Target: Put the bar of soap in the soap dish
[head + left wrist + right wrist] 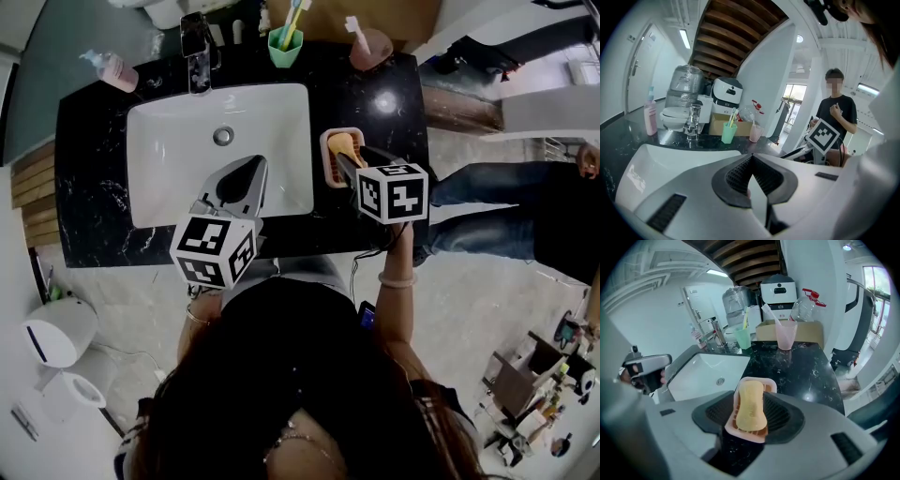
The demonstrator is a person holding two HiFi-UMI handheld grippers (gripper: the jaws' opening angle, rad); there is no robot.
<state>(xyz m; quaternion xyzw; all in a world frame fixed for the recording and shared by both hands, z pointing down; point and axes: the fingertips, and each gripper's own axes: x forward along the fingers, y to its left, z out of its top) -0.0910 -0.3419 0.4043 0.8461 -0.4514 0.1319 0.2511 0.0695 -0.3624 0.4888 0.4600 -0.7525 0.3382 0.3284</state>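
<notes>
Right gripper view: the right gripper (749,397) has its jaws set wide, the pads lying against both long sides of the pink soap dish (757,380), which sits on the black marble counter (797,366) just right of the white sink (705,369). The yellow bar of soap (750,406) lies lengthwise in that dish. The left gripper (751,161) is empty, its jaws pressed together, held over the sink.

Couldn't read any text, brand or number anywhere, tbh. The left cube (214,249) and right cube (392,193) only had black-and-white square patterns.
</notes>
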